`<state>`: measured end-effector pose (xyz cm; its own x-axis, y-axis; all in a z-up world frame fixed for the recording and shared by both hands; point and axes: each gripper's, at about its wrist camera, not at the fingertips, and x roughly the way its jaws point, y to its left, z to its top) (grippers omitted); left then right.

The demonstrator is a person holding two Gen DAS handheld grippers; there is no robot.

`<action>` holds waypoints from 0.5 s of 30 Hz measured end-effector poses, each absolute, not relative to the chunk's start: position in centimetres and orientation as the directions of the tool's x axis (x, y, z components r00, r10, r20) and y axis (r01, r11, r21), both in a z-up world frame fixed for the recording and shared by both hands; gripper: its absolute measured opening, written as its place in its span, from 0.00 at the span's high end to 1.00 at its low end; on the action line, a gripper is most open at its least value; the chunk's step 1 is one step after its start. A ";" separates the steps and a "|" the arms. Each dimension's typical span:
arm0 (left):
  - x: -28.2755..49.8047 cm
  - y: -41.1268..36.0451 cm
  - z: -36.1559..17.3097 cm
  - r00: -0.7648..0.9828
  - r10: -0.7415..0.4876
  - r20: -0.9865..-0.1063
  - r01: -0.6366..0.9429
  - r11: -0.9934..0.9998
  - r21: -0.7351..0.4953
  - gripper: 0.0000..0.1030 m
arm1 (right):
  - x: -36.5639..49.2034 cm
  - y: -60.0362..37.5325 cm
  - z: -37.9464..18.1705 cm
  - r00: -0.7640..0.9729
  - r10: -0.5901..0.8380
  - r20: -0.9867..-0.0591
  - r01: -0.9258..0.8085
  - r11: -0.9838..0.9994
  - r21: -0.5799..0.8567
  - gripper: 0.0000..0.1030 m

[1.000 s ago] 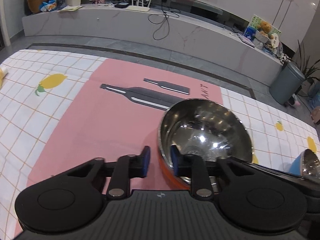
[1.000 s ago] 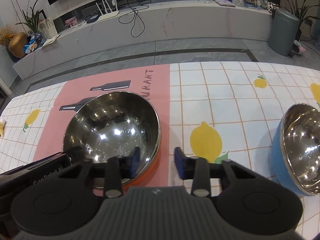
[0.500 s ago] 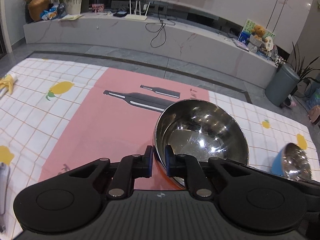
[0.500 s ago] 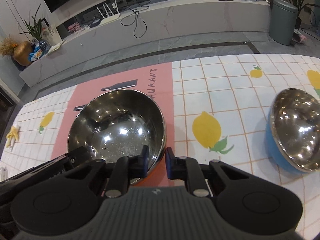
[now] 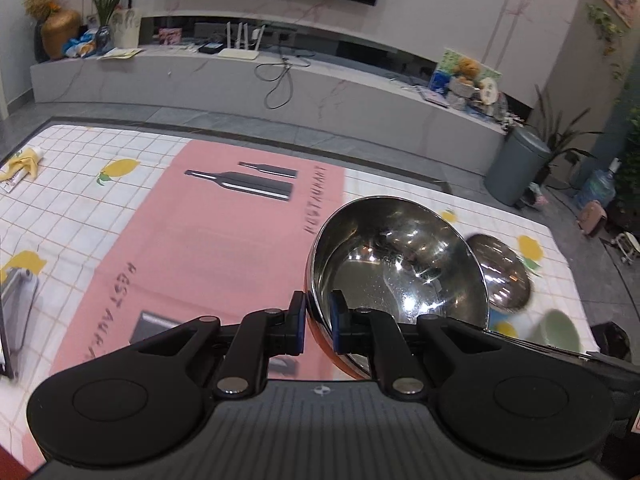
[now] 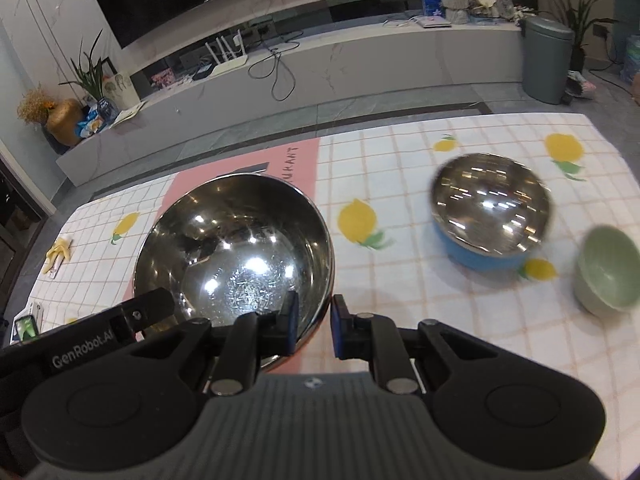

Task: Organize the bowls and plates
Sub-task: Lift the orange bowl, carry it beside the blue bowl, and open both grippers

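A steel bowl with an orange outside (image 5: 400, 264) (image 6: 236, 248) hangs tilted above the pink mat (image 5: 200, 240). My left gripper (image 5: 318, 316) is shut on its near-left rim, one pad inside and one outside. My right gripper (image 6: 314, 320) pinches the near-right rim the same way. The left gripper's body shows in the right wrist view at the bowl's lower left. A steel bowl with a blue outside (image 6: 490, 208) (image 5: 500, 276) stands on the lemon-print cloth to the right. A pale green bowl (image 6: 608, 272) (image 5: 560, 330) stands beside it, nearer the table's right edge.
A yellow object (image 5: 20, 162) (image 6: 60, 252) lies at the far left of the cloth. A metal item (image 5: 12, 300) sits at the left edge. Beyond the table's far edge are grey floor, a long marble bench (image 5: 280, 92) and a grey bin (image 5: 516, 168).
Both grippers closed on the orange bowl's rim and raised it off the mat. They carried it rightward, so the blue and green bowls now show closer.
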<state>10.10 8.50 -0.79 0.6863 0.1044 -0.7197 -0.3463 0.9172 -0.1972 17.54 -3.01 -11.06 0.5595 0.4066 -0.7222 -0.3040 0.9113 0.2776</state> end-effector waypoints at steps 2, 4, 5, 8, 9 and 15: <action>9.0 7.2 -0.6 0.694 0.088 -0.714 -0.328 0.922 -0.205 0.87 | 16.0 -4.6 -10.8 0.566 0.402 -0.720 -0.295 0.914 0.279 0.86; 7.9 6.0 -0.6 0.698 0.068 -0.713 -0.308 0.927 -0.213 0.87 | 14.7 -6.4 -10.9 0.567 0.400 -0.720 -0.281 0.916 0.287 0.86; 7.6 5.2 -0.8 0.696 0.060 -0.715 -0.295 0.932 -0.209 0.87 | 14.1 -7.3 -11.0 0.568 0.397 -0.721 -0.272 0.917 0.291 0.86; 6.5 3.3 -1.4 0.688 0.030 -0.725 -0.261 0.943 -0.208 0.87 | 12.5 -10.0 -11.6 0.569 0.385 -0.727 -0.234 0.923 0.306 0.87; 6.3 2.7 -1.7 0.683 0.019 -0.730 -0.248 0.946 -0.208 0.87 | 12.0 -10.9 -11.9 0.567 0.380 -0.731 -0.221 0.925 0.309 0.87; 5.7 0.3 -3.7 0.639 -0.053 -0.767 -0.197 0.953 -0.230 0.87 | 10.1 -14.4 -13.7 0.548 0.350 -0.760 -0.163 0.936 0.313 0.88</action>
<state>5.74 0.32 -3.72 0.6392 -0.0529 -0.7672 -0.1970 0.9531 -0.2299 10.06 -14.37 -13.70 0.5481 0.3496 -0.7598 -0.1626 0.9357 0.3132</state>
